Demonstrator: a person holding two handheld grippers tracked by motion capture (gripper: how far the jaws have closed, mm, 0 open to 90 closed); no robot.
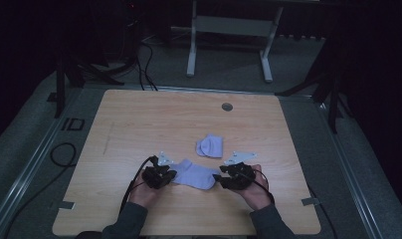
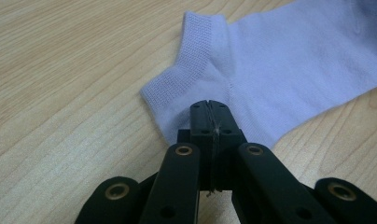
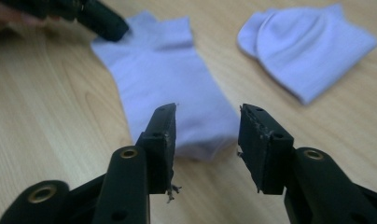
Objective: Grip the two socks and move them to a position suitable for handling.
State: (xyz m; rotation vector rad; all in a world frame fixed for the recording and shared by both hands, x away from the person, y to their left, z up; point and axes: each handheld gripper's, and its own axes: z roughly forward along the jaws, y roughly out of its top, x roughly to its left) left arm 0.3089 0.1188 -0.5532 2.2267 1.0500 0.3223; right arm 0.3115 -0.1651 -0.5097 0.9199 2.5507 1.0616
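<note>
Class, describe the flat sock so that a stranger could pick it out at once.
On the light wooden table, look near the person's edge, between the two black tongs. The flat pale lilac sock lies spread out there; its neighbour, the folded pale lilac sock, sits farther back, bundled up.

Wooden table, round grommet near far edge. Grey floor. White frame beyond. Black cables at far left. Room dark.
</note>
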